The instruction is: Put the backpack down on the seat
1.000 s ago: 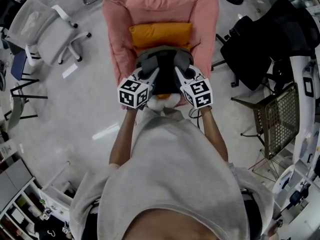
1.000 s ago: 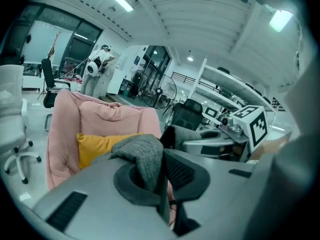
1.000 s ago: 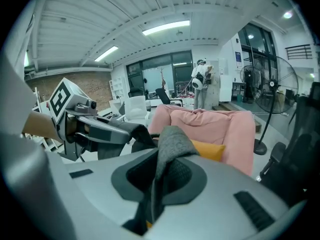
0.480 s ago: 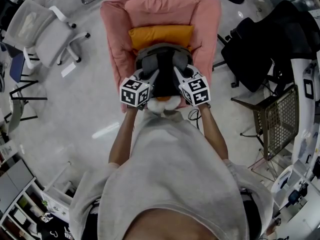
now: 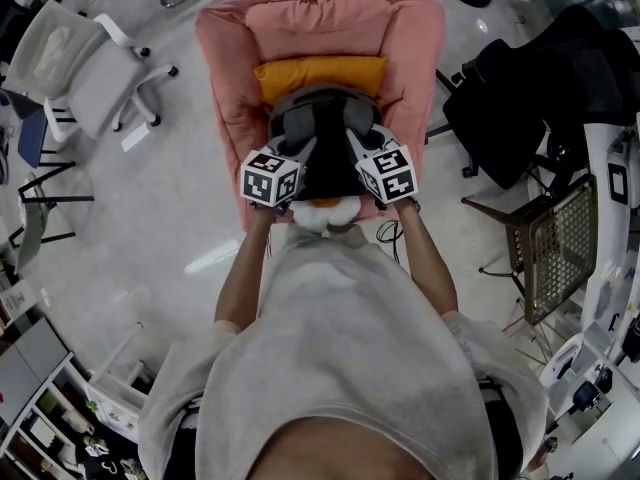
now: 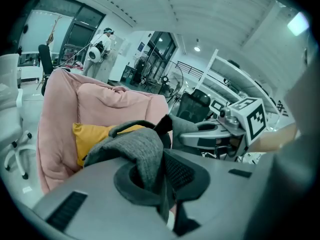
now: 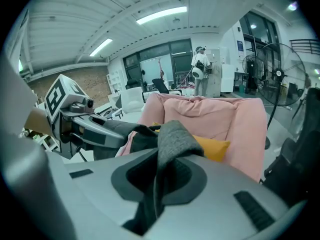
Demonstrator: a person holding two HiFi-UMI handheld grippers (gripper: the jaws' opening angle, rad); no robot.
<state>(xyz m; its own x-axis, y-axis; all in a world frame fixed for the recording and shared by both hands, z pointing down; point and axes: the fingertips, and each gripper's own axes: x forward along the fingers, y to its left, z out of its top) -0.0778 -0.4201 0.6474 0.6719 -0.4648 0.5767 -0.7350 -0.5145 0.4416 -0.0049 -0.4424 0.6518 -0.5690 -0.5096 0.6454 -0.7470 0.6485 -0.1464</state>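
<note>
We're on the lowering step, looks like; backpack is over the pink seat, at 6 o'clock from the orange cushion; left gripper and right gripper each pinch a grey strap; next we ease it down, then release.

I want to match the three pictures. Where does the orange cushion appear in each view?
Head view: the orange cushion is upper centre, just beyond the backpack.
Left gripper view: the cushion is left of centre, partly behind the backpack.
Right gripper view: the cushion is right of centre, behind the backpack strap.
Shared landmark: the pink armchair, around the cushion in every view.
</note>
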